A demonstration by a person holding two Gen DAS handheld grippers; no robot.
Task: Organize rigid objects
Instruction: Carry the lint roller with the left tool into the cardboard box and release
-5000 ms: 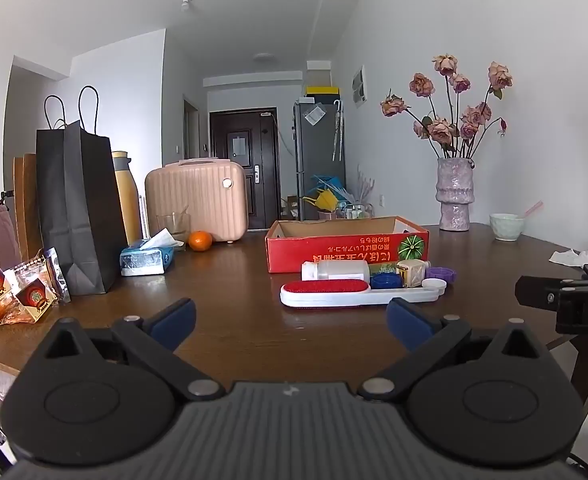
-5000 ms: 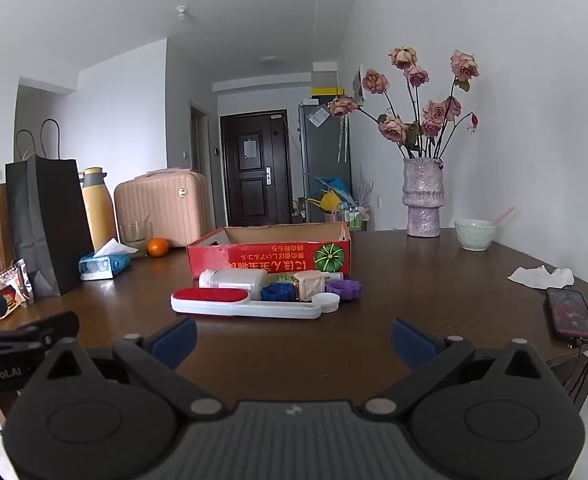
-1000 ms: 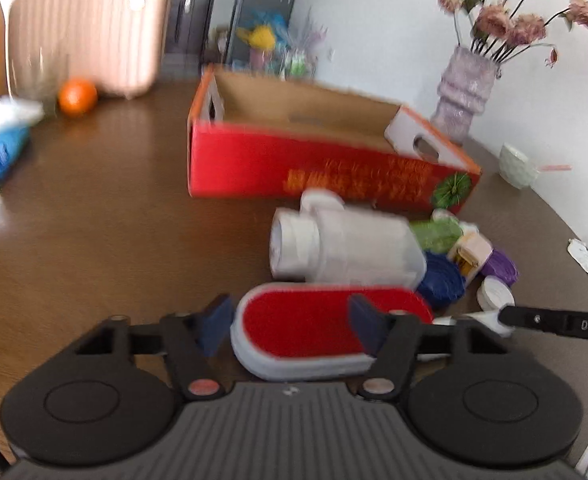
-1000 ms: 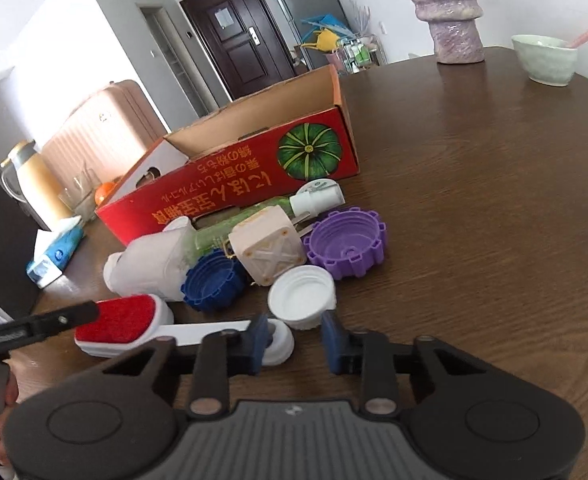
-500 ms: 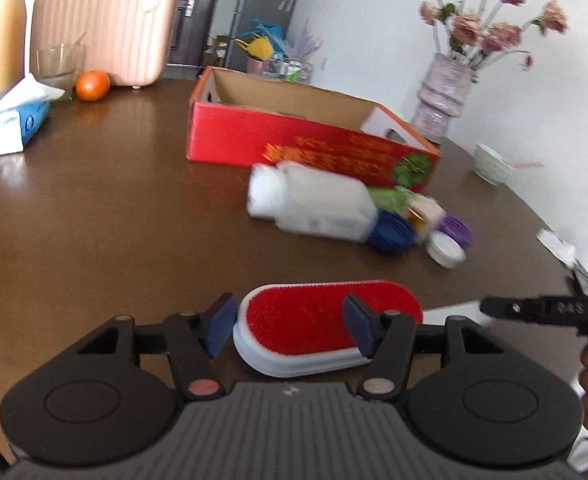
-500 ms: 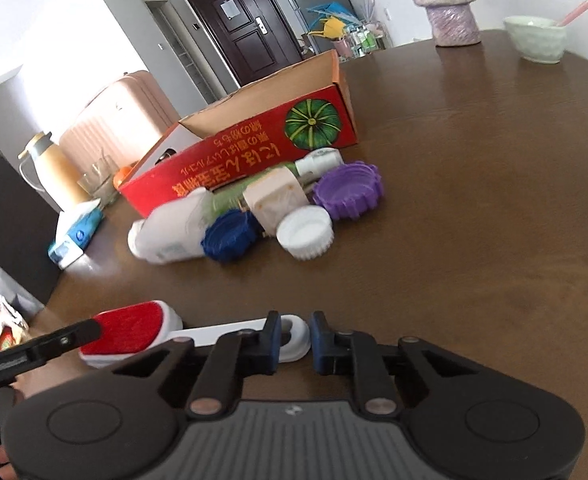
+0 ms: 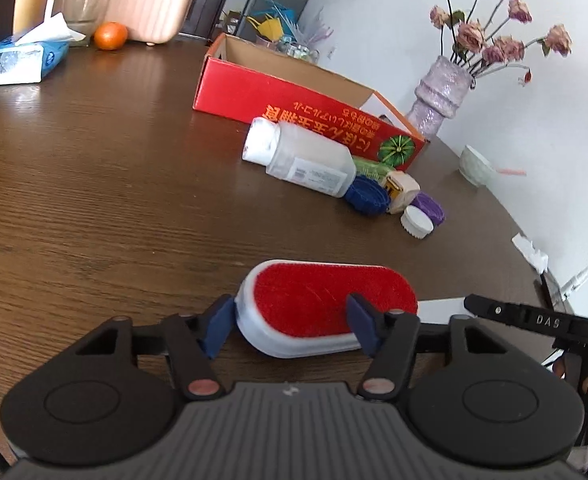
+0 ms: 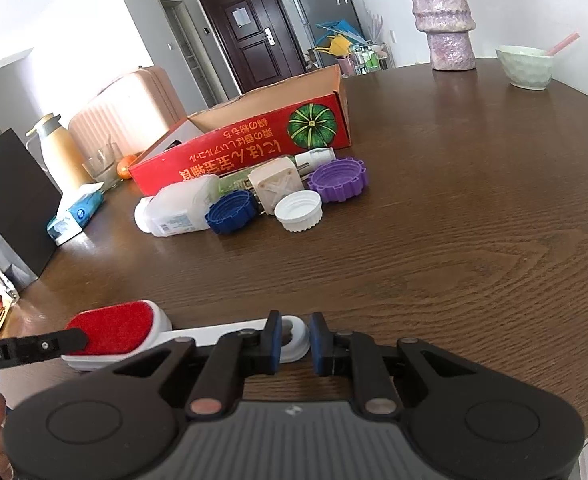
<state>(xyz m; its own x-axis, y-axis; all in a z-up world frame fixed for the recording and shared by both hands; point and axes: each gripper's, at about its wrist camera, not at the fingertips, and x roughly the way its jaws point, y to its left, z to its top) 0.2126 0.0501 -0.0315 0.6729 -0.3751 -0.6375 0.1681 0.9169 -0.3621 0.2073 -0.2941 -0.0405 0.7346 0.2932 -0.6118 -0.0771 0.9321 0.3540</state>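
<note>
Now lint brush (image 7: 326,300) between left gripper (image 7: 289,326) fingers, handle in right gripper (image 8: 295,338).

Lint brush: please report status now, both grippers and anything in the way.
Left gripper shut on lint brush head. Right gripper shut on its handle end. Red box ahead; white bottle and caps lie before it.

The letters "DAS" stand in white on the black bar (image 7: 534,320) at the right edge of the left wrist view. "nRobot.AI" stands on the black bar (image 8: 13,354) at the left edge of the right wrist view. The red cardboard box (image 8: 237,152) carries yellow East Asian characters upside down, too hard to read.
</note>
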